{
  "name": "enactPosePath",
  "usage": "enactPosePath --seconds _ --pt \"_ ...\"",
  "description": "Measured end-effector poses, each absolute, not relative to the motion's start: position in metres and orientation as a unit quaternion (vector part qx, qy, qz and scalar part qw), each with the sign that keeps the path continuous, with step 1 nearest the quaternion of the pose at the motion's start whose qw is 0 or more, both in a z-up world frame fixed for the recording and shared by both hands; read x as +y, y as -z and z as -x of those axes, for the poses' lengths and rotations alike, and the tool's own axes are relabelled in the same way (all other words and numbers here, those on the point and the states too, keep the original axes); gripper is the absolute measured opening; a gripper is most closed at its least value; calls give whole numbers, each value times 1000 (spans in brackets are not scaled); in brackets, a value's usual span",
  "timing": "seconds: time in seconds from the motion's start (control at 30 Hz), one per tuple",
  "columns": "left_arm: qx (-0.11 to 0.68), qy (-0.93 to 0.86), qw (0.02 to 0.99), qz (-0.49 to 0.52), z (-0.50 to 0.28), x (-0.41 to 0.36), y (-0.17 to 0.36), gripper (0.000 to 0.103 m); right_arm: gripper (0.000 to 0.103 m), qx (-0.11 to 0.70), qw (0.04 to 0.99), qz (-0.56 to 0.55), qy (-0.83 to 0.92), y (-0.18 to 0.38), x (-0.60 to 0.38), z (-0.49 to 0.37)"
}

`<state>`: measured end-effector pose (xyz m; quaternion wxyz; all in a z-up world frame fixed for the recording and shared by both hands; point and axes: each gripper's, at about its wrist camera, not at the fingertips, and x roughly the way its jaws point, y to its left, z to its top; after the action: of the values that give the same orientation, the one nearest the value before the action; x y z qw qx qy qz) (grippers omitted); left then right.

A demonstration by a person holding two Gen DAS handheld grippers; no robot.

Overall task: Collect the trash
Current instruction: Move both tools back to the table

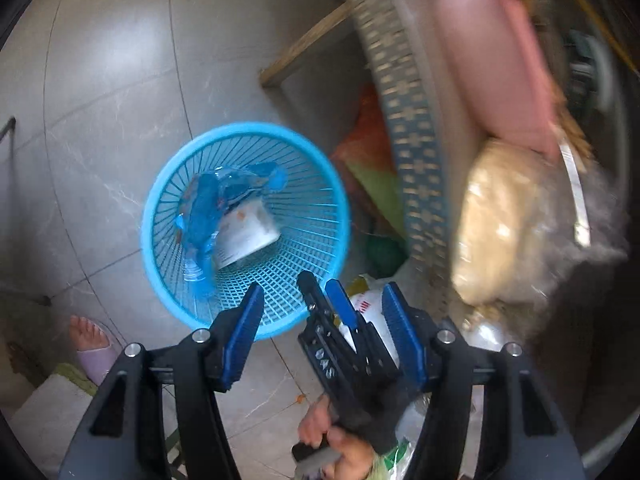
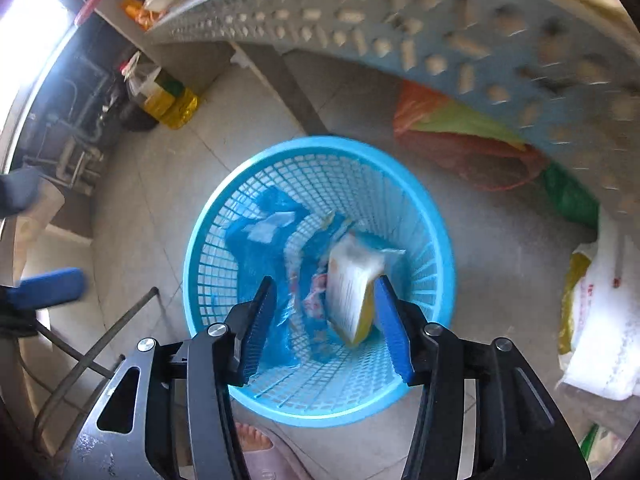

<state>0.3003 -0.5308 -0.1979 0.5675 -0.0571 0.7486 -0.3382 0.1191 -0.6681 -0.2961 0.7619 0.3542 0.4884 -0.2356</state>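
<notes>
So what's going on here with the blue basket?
A person is collecting trash with two handheld grippers. The blue basket stands on the tiled floor and already holds a blue plastic bag and a white packet. The right gripper hangs open above it, holding nothing; the left gripper is open too, off to the side.

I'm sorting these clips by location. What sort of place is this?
Probably a home kitchen or utility corner. On the tiled floor stands a blue waste basket holding trash; plastic bags lie under a perforated tabletop, and oil bottles stand by a wall.
</notes>
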Motion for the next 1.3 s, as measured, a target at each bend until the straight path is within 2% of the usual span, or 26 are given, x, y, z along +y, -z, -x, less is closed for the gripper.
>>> enactPosePath --seconds 0.2,0.43,0.6,0.83,1.3 --pt "700 392 594 53 -289 -482 113 65 49 464 782 -335 246 261 -655 -90" --pt "588 414 695 19 -246 -387 19 73 68 437 819 -294 228 213 -611 -75" --pt "500 419 758 20 -196 -313 -21 84 74 417 845 -273 193 170 -578 -63" --pt "422 390 817 45 -151 -209 -39 92 83 400 878 -235 120 110 -531 -78" --pt "318 273 907 24 -76 -18 -37 96 84 393 896 -198 -66 38 -409 -142"
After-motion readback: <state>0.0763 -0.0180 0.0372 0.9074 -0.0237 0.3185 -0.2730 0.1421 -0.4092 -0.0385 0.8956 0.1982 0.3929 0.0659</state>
